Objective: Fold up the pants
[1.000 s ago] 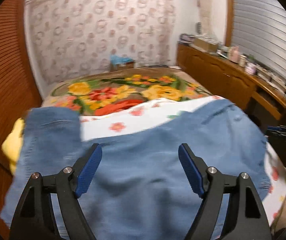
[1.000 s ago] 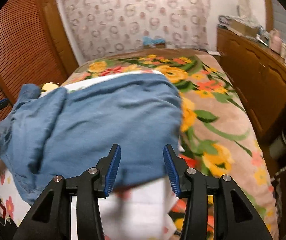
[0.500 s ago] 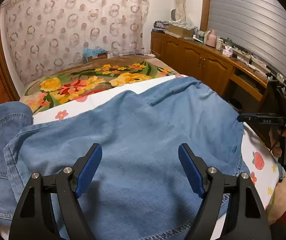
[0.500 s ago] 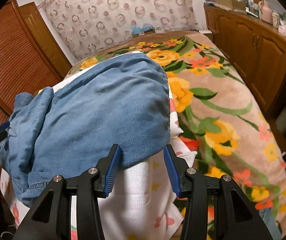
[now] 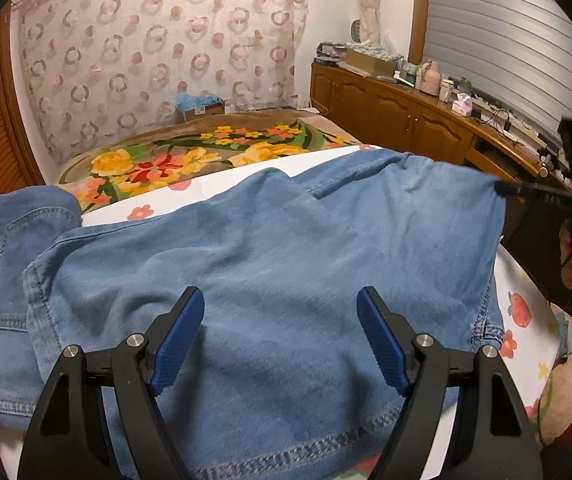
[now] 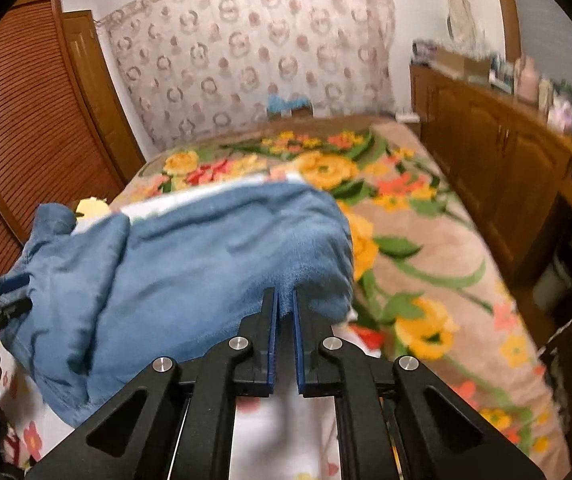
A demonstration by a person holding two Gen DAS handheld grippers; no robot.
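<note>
Right gripper [image 6: 285,298] is clamped on the denim pants' [image 6: 190,264] edge over the bed [image 6: 426,256]. Left gripper [image 5: 280,312] hovers above, jaws wide apart.

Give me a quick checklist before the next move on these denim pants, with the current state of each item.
1. Right gripper pinching the denim pants edge: ok, jaws shut on the fabric.
2. Left gripper free: ok, open above the denim, nothing between its pads.
3. Pants lying flat: not ok, wrinkled, left end bunched.
4. White floral sheet under the pants: ok.
5. Only pants fabric in the right grip, not sheet: cannot tell.
</note>
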